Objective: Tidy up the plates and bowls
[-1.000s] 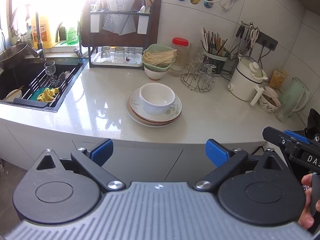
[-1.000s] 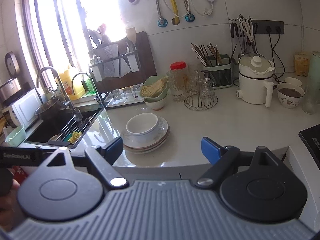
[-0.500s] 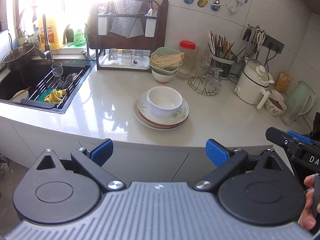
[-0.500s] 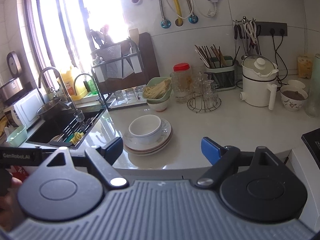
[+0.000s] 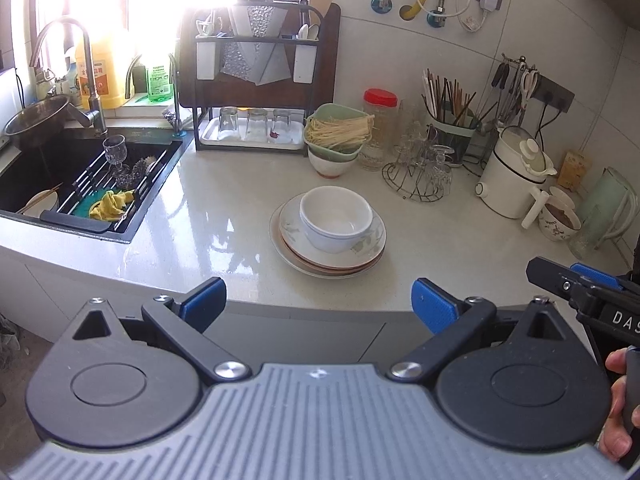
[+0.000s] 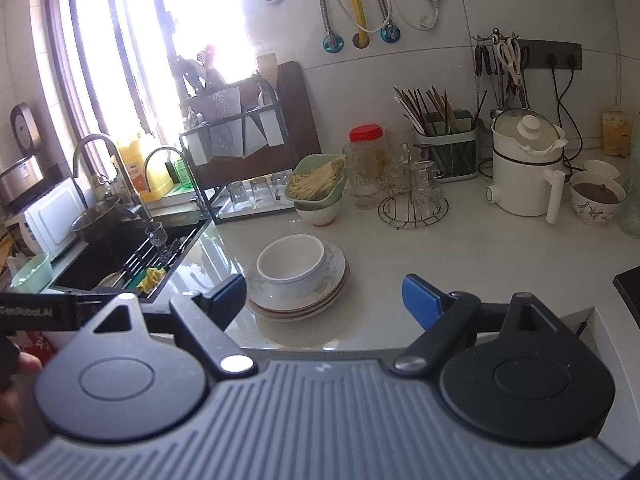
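Countertop of pale stone lies in front of me, and on it, near the middle, stands a stack of plates with a white bowl sitting upright on the top plate. My left gripper hangs before the counter edge, its blue pads wide apart and nothing between them. My right gripper is the same: jaws spread wide, empty, with the plates and bowl just beyond the tips, a little toward the left pad, not touching. In the left wrist view the right gripper shows at the right border, with fingers of a hand around its handle.

Behind the stack a green bowl of noodles rests on top of another white bowl. Beside these, to the right, are a jar with red lid, a wire rack of glasses, a holder of chopsticks and a white pot with lid. At the left is the dark sink with a wine glass and a yellow cloth on its rack. Three tumblers stand upside down on a tray under the knife rack.
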